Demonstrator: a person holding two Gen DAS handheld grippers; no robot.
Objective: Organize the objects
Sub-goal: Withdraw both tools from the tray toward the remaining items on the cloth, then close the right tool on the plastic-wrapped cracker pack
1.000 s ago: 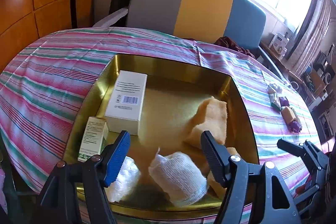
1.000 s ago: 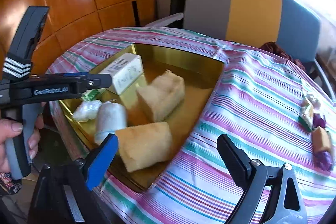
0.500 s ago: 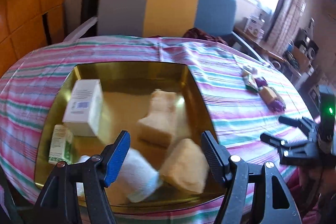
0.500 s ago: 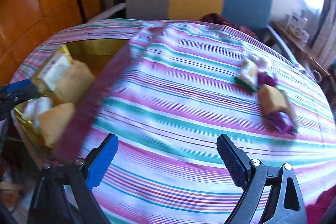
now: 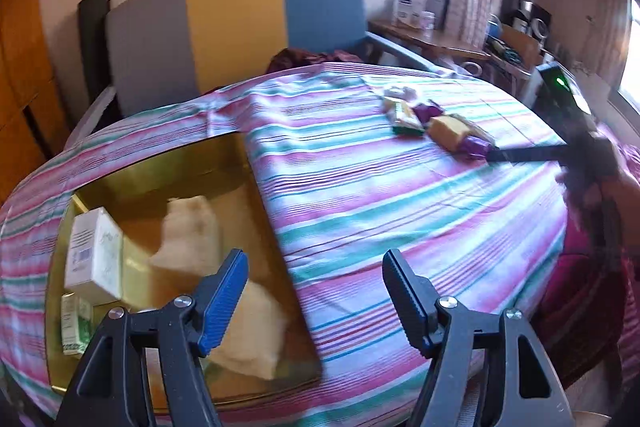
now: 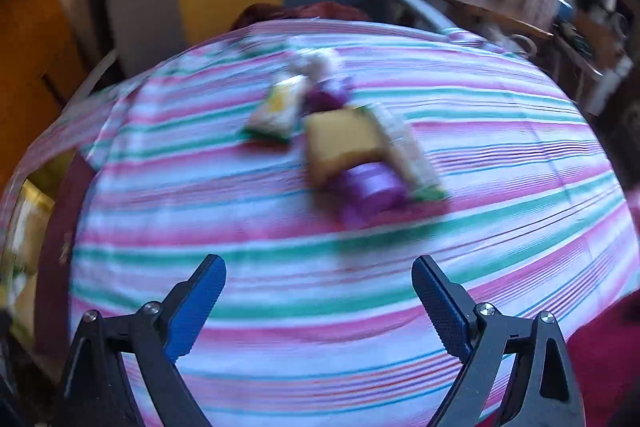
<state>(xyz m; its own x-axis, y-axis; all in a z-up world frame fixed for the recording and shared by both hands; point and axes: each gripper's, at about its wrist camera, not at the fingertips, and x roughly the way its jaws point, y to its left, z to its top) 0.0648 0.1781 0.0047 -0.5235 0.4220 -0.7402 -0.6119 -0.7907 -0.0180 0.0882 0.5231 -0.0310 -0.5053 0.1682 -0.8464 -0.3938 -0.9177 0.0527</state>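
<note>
Tablecloth (image 6: 360,267), striped, lies bare beneath my right gripper (image 6: 318,301). Gold tray (image 5: 168,163) of boxes sits under my left gripper (image 5: 314,293). Small packets (image 6: 344,143) cluster ahead, unobstructed. Both jaws gape wide, holding nothing.

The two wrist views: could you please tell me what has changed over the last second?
Both tools swung away from the gold tray toward the loose items on the striped cloth. The right tool now faces that pile; the left tool sits over the tray's edge. Nothing was gripped or released: both remain open and empty. The tray's boxes and cloths and the pile stayed put.
</note>
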